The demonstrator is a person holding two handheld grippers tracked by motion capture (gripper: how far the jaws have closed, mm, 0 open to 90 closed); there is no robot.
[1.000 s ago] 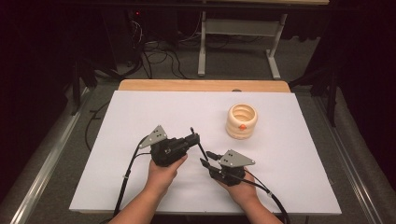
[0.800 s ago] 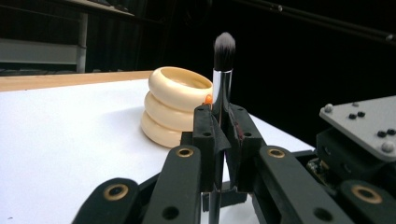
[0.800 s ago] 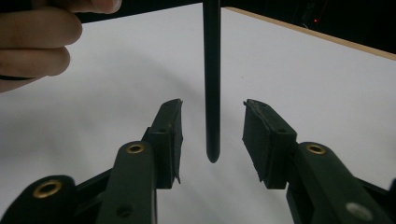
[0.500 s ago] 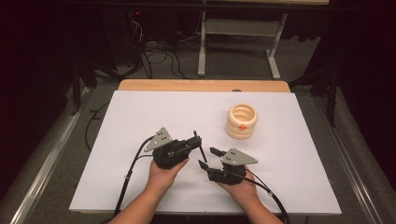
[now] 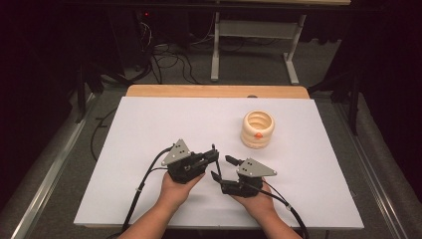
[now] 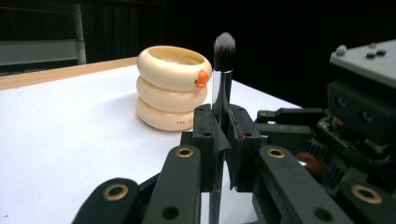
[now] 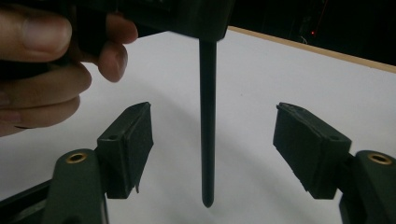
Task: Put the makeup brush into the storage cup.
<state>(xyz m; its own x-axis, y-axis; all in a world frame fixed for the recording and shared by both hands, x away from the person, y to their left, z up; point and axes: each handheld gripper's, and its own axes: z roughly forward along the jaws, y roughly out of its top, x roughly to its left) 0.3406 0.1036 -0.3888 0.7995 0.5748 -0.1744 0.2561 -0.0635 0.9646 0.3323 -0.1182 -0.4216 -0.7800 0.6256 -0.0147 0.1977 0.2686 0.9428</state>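
Gripping brush (image 6: 222, 70) upright, left gripper (image 6: 223, 135); cup (image 6: 172, 87) near.

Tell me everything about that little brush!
The brush is a small makeup brush with a soft, dark, rounded tuft on top, a shiny silver collar below it and a thin black handle ending in a blunt point. It stands upright, tuft up, pinched at the collar between the pads of the left gripper. Its handle hangs down between the open jaws of the right gripper, which have just been opening and do not touch it.
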